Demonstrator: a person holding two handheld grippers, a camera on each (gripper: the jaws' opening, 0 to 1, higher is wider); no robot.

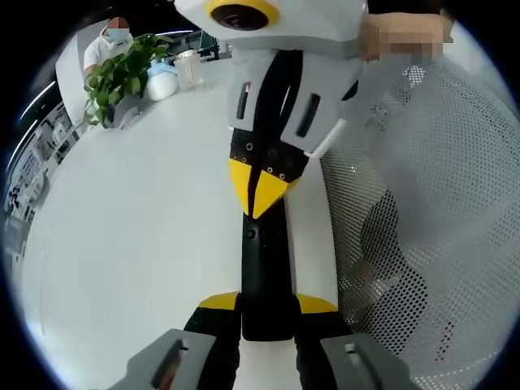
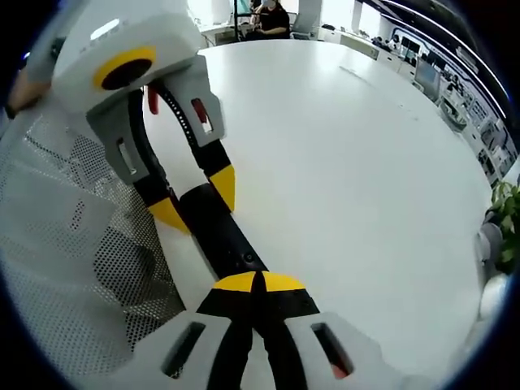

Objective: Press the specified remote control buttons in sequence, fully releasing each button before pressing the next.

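Yellow-tipped jaws of the left gripper (image 1: pixel 270 302) stand apart and clamp the near end of one black remote control (image 1: pixel 264 272), which lies on one white worktop (image 1: pixel 138 244) beside one white mesh basket (image 1: pixel 431 203), while the right gripper (image 2: pixel 258 283), jaws together, rests its tips on the remote's face. Pressing well likely needs a straight push, then a full lift clear (which button lies beneath cannot be told). Two grippers, one remote.

Open desk (image 1: pixel 138 236) lies on 1 side of the remote (image 1: pixel 264 276); a perforated mesh basket (image 1: pixel 422 203) blocks the other.
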